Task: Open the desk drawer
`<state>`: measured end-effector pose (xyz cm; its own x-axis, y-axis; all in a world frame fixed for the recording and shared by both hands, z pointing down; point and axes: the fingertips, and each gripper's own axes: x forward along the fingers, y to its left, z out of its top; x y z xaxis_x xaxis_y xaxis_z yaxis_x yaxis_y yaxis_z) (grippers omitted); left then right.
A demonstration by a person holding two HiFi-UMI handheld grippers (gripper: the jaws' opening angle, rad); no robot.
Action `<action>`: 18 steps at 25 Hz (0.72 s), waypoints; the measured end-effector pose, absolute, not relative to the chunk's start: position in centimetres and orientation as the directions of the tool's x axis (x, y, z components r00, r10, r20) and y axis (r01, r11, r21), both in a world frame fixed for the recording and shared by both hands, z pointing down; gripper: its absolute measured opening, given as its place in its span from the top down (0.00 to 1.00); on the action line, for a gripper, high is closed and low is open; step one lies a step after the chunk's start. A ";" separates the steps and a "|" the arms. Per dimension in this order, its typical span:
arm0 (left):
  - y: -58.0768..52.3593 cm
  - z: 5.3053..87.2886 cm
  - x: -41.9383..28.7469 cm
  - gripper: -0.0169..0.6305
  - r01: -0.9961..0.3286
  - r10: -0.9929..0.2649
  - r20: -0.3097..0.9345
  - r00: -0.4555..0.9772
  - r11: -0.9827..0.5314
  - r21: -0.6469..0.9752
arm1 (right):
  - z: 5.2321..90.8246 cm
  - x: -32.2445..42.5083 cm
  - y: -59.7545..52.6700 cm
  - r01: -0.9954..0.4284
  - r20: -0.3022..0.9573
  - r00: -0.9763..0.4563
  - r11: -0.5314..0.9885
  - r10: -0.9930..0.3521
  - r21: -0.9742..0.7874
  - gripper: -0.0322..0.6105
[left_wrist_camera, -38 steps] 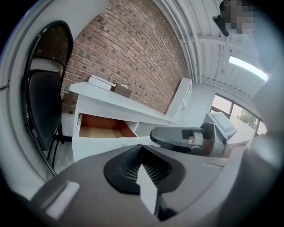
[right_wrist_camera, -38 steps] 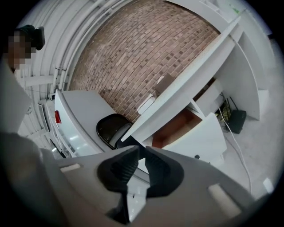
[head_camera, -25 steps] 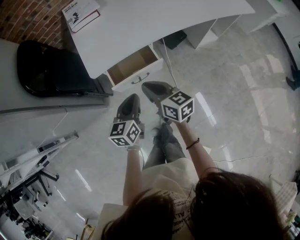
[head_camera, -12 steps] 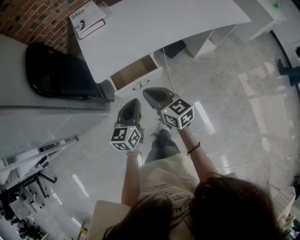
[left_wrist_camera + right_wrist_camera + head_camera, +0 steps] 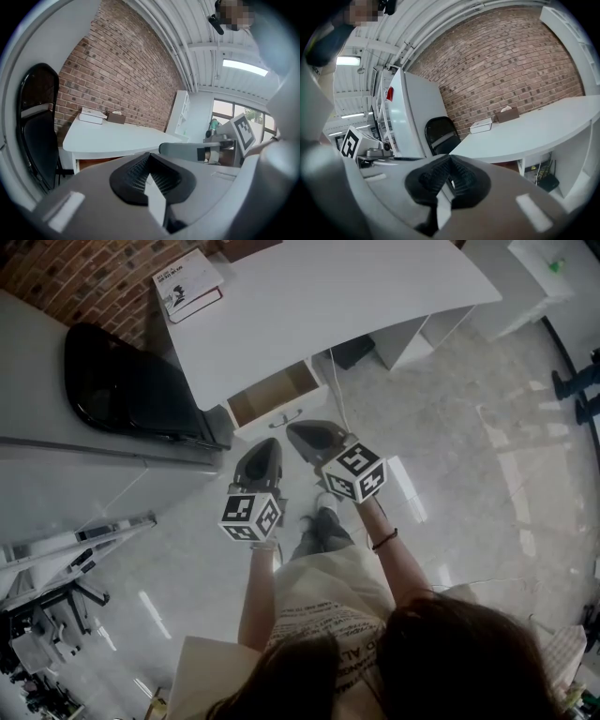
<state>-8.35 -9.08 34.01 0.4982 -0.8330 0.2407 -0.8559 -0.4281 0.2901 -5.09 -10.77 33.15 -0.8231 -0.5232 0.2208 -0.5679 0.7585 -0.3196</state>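
The white desk (image 5: 309,296) has its drawer (image 5: 275,393) pulled out, showing a bare wooden inside and a small dark handle (image 5: 284,416) on its white front. My left gripper (image 5: 262,451) hovers over the floor just in front of the drawer, shut and holding nothing. My right gripper (image 5: 307,433) is beside it, a little nearer the handle, also shut and holding nothing. In the left gripper view the ribbed pads (image 5: 140,172) meet, with the desk (image 5: 117,138) beyond. In the right gripper view the pads (image 5: 461,180) also meet.
A black chair (image 5: 131,390) stands left of the drawer, against a white cabinet (image 5: 66,484). A book (image 5: 187,282) lies on the desk's far corner. A cable and a dark box (image 5: 352,351) are under the desk. A stand (image 5: 56,568) lies at the lower left.
The head view has shifted slightly. Both grippers stay shut in front of the open drawer, with little movement relative to it.
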 end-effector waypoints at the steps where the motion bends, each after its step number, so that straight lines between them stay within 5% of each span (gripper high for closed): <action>1: -9.1 33.9 -8.4 0.98 -0.856 -0.834 0.239 0.498 -0.429 0.288 | 33.0 -5.1 -10.6 -0.565 0.218 -0.825 0.762 -0.521 -0.317 0.95; 18: -8.4 34.1 -7.9 0.98 -0.862 -0.832 0.256 0.492 -0.427 0.272 | 32.9 -4.9 -9.8 -0.533 0.214 -0.846 0.789 -0.489 -0.306 0.95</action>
<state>-7.87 -8.41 34.08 0.4924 -0.8319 0.2561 -0.8624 -0.4266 0.2725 -4.88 -9.84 32.89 -0.8456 -0.4891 0.2140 -0.5335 0.7885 -0.3060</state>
